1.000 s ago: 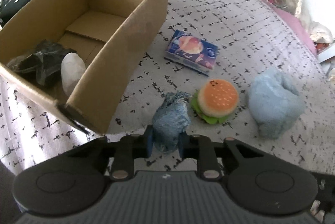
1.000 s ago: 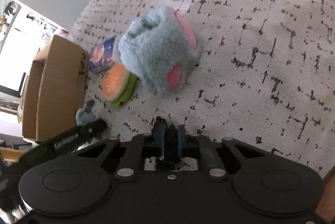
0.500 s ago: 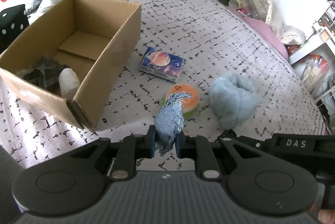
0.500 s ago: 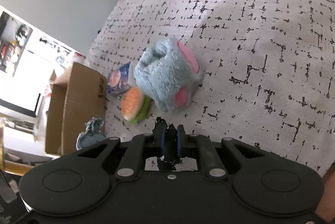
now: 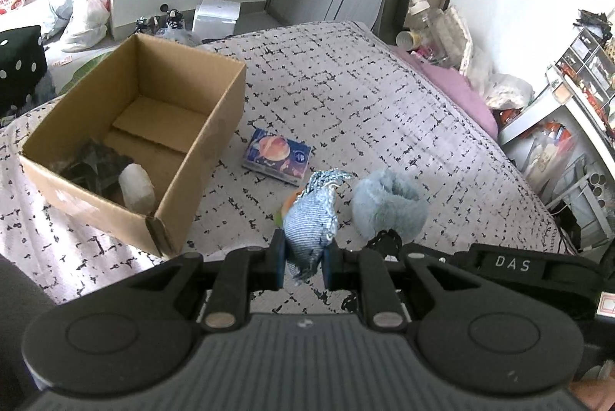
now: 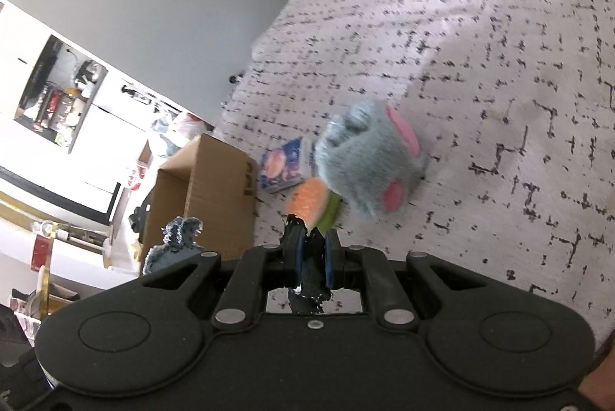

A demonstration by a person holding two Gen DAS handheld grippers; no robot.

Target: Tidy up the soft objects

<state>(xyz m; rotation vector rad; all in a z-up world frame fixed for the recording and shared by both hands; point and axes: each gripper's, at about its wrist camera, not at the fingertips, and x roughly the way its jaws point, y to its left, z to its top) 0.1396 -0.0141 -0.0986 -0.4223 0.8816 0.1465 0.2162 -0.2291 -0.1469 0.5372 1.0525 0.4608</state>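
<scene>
My left gripper [image 5: 303, 249] is shut on a blue denim soft piece [image 5: 313, 219], held in the air above the patterned bedspread [image 5: 384, 103]. It also shows at the left of the right wrist view as the denim piece [image 6: 177, 242]. My right gripper [image 6: 312, 249] is shut on a scrap of dark fabric [image 6: 311, 276]. An open cardboard box [image 5: 215, 126] stands to the left, holding dark cloth [image 5: 92, 165] and a white lump [image 5: 136, 188]. A grey-blue plush slipper [image 5: 388, 203] and a burger toy [image 6: 307, 201] lie just beyond both grippers.
A blue tissue pack [image 5: 277, 155] lies between the box and the plush. The bed's right edge meets a pink pillow [image 5: 453, 92] and cluttered shelves [image 5: 576, 73]. Bags and a white box [image 5: 215, 17] sit on the floor beyond the bed.
Both grippers have risen and tipped up, so more of the bed and room shows. The denim piece has come up off the bedspread in the left gripper. Both stay shut.
</scene>
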